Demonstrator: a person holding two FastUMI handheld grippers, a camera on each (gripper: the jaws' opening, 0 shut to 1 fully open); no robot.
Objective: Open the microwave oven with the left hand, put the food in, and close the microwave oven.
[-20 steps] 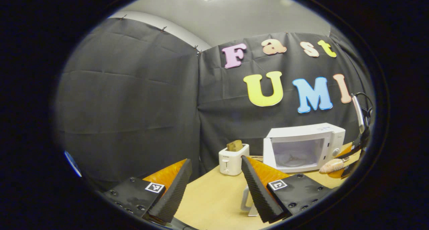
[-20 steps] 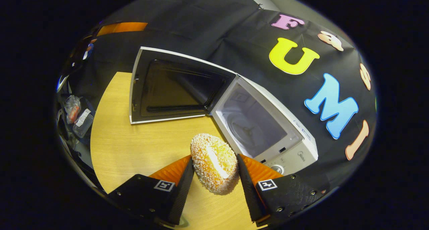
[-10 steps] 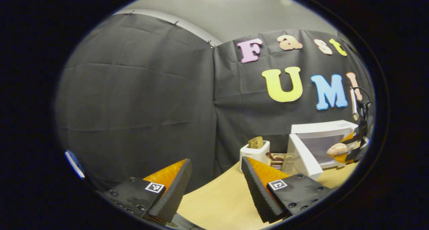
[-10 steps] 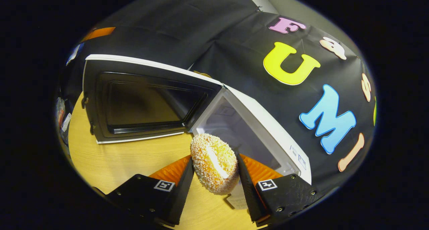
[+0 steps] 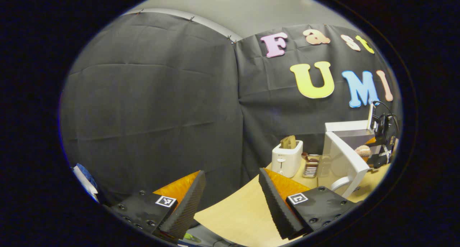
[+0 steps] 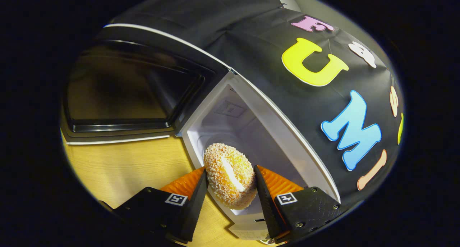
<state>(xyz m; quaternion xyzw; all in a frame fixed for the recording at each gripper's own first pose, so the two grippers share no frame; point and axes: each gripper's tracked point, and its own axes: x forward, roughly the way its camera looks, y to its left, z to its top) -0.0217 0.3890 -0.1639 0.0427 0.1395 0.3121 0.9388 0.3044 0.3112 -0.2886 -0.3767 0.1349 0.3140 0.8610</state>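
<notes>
A crumb-coated oval bun [image 6: 230, 175] sits between the fingers of my right gripper [image 6: 230, 187], which is shut on it. The bun hangs at the mouth of the white microwave [image 6: 248, 132], whose dark-windowed door [image 6: 122, 92] stands swung wide to the left. In the left gripper view the microwave [image 5: 346, 132] is at the far right with its door [image 5: 341, 162] open, and the bun [image 5: 363, 151] shows in front of the cavity, held by the right gripper [image 5: 377, 155]. My left gripper [image 5: 230, 196] is open, holding nothing, back over the table's near corner.
A white toaster [image 5: 286, 158] with a slice of bread stands left of the microwave, with a small rack [image 5: 311, 164] between them. The wooden table [image 5: 240, 211] ends at a corner under my left gripper. Black cloth walls the booth.
My right gripper has carried the bun forward from above the table up to the microwave's opening. My left gripper has drawn back and swung left, away from the open door.
</notes>
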